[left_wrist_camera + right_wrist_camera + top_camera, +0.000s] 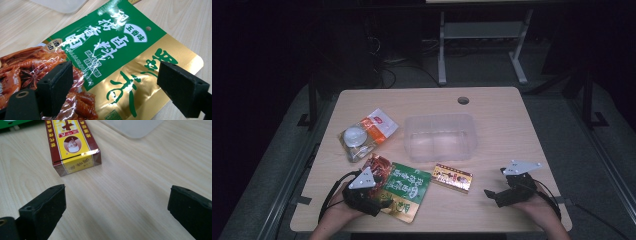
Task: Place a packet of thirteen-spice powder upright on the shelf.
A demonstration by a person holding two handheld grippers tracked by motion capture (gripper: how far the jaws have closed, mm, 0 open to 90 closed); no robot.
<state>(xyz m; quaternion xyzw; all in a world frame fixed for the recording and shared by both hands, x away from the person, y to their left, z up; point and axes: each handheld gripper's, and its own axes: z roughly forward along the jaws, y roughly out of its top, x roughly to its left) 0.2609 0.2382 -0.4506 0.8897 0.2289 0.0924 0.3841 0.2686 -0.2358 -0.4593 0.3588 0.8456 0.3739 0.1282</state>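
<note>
Landmark: clear plastic tub, open side up, near the middle of the wooden table.

Round-lidded packet: orange-and-white sachet bundle with a clear round lid on it, left of the tub and a little apart from it.

Left gripper: at the near-left edge, well to the near left of the tub; its black jaws stand wide apart and clamp nothing.

Green pouch: green-and-gold foil snack pouch, lying flat in front of the tub's left corner (glossy, with glare across the print). In the left gripper view it lies under and between the spread jaws; whether the pads touch it I cannot tell. That view catches a corner of the tub at its top edge.

Small box: red-and-yellow carton, flat on the wood, just in front of the tub's near wall, right of the pouch.

Right gripper: to the near right of the tub, jaws apart over bare wood, pointing toward the box without reaching it.
</note>
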